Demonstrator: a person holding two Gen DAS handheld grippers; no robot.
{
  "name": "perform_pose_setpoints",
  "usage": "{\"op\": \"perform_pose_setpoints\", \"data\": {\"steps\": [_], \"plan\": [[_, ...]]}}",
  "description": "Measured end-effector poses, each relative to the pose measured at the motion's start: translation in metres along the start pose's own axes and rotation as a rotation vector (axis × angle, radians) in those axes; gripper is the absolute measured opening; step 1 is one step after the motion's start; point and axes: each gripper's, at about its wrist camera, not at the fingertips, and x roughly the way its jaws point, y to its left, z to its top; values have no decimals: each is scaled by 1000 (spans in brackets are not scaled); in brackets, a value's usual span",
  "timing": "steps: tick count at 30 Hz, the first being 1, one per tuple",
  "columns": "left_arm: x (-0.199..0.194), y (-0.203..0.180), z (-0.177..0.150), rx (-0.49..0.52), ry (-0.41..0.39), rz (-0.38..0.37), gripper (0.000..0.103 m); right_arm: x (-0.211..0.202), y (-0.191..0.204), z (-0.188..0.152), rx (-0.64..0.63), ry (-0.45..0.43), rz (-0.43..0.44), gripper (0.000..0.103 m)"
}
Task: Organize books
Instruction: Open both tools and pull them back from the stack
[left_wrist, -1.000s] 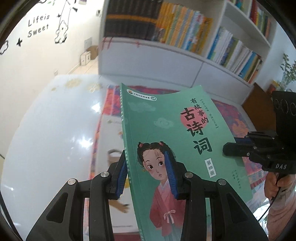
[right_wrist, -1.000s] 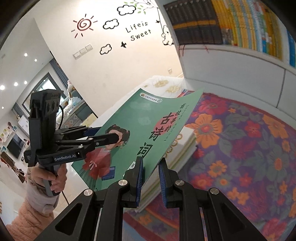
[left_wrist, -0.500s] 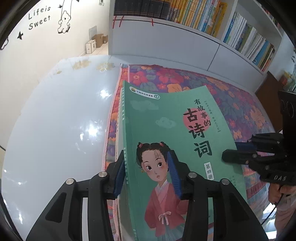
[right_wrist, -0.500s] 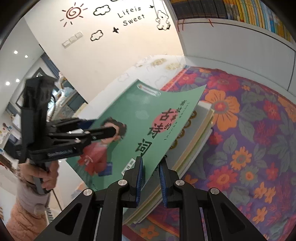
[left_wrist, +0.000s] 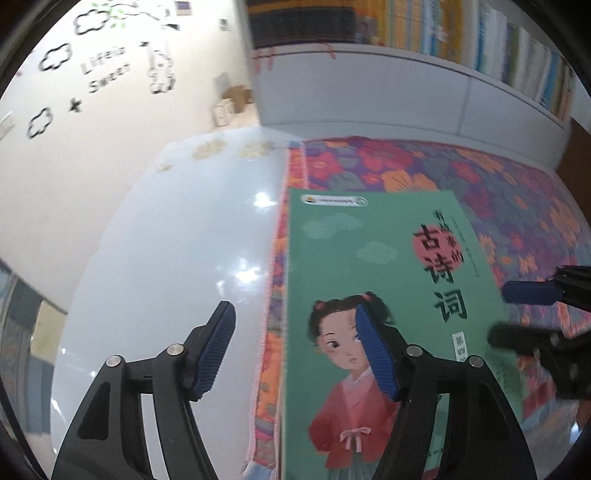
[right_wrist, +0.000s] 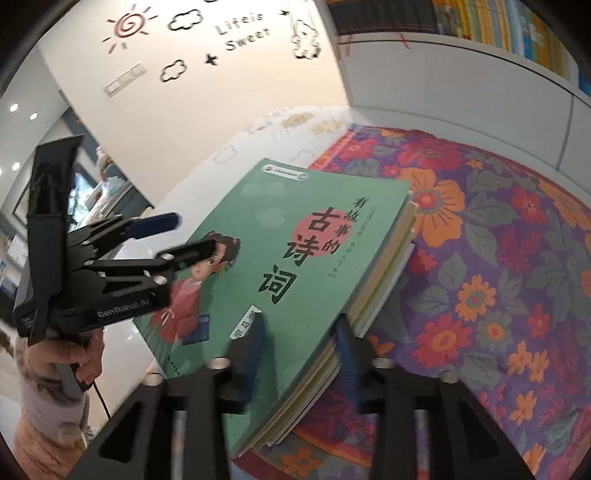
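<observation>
A green book (left_wrist: 369, 266) with a girl on its cover lies flat on top of a stack of books (right_wrist: 384, 280) on the floral cloth (right_wrist: 480, 258). My left gripper (left_wrist: 295, 350) is opening, and the book's near left edge sits between its jaws with neither pad pressing on it. In the right wrist view the left gripper (right_wrist: 192, 236) hovers at the book's left side. My right gripper (right_wrist: 299, 350) is also opening, blurred, astride the stack's near edge and apart from the cover. From the left wrist view the right gripper (left_wrist: 511, 314) stands at the book's right edge.
The cloth covers part of a glossy white table (left_wrist: 166, 258). A white bookshelf (left_wrist: 480, 37) full of books runs along the back wall. A person's hand (right_wrist: 85, 362) in a pink sleeve holds the left gripper's handle at the lower left.
The green book came down from a tilted hold onto the stack. Both grippers, shut on it before, have spread their jaws and let it go.
</observation>
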Motion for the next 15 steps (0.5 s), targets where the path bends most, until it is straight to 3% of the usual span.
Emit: {"op": "perform_pose_setpoints", "data": {"steps": [1, 3, 7, 15], "plan": [[-3, 2, 0, -11, 3, -2, 74, 0, -1, 1, 10, 8, -13, 79], [-12, 3, -2, -34, -6, -6, 75, -6, -6, 1, 37, 10, -58, 100], [-35, -7, -7, -31, -59, 20, 90, -26, -14, -5, 54, -15, -72, 100], [-70, -63, -21, -7, -150, 34, 97, -97, -25, -35, 68, -148, -209, 100]]}}
